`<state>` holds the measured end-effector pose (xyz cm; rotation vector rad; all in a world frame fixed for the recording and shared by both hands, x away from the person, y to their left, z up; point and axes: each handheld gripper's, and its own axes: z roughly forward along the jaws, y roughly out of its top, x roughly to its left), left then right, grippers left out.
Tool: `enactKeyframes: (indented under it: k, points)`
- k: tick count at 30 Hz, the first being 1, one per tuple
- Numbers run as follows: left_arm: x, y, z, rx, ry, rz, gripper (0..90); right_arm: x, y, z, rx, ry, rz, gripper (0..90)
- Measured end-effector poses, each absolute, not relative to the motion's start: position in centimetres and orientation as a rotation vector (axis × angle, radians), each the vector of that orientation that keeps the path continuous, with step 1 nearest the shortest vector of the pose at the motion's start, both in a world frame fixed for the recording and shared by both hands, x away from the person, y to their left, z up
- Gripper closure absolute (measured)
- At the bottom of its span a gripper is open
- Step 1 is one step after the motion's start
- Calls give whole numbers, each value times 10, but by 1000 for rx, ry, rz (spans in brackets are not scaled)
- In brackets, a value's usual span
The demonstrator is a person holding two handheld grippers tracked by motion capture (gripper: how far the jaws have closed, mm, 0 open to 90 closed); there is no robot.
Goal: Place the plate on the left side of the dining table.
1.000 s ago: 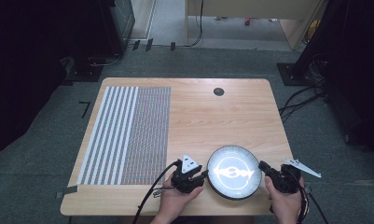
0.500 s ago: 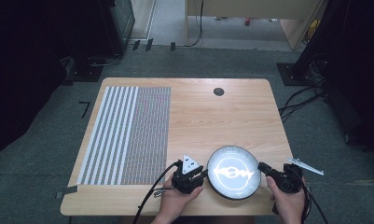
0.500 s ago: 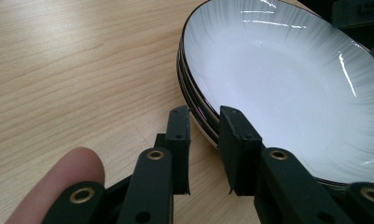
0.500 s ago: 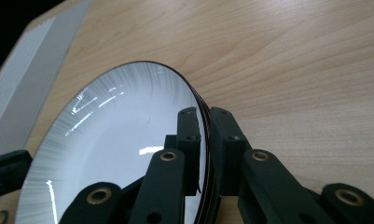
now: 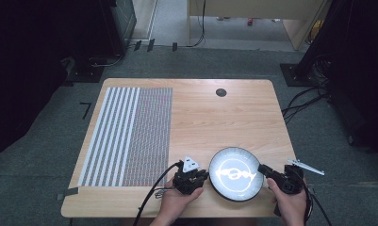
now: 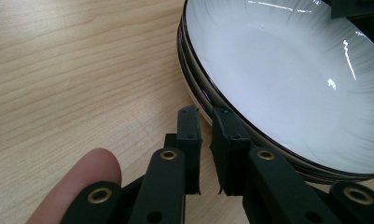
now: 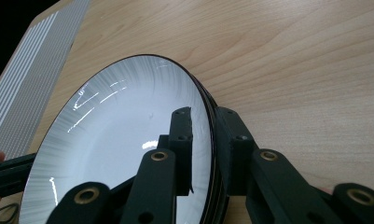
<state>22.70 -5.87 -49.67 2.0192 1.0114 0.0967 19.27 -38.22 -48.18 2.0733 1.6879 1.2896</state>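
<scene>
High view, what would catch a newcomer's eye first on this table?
The glossy white plate with a dark rim, at the table's near edge, glaring under the light. The left tongs and right tongs flank it, the right clamped over its rim. Left of them lies a striped mat.

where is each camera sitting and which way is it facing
High view: above the person's side, facing forward and down on the table; both hands and forearms show.
Left gripper view: on the left gripper, facing the plate; a fingertip shows.
Right gripper view: on the right gripper, jaws astride the plate's rim.
All share the plate.
</scene>
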Motion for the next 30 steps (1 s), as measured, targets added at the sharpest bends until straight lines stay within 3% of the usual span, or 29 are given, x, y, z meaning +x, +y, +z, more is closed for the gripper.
enactKeyframes:
  k: [4, 10, 30]
  points:
    - [227, -59, -497, 2004, 1026, 102, 796, 193, -384, -483, 2083, 1685, 1312, 757]
    - [226, -61, -498, 2008, 1018, 96, 872, 194, -385, -484, 2100, 1668, 1350, 758]
    - [225, -62, -498, 2022, 1015, 101, 892, 196, -389, -487, 2163, 1627, 1422, 767]
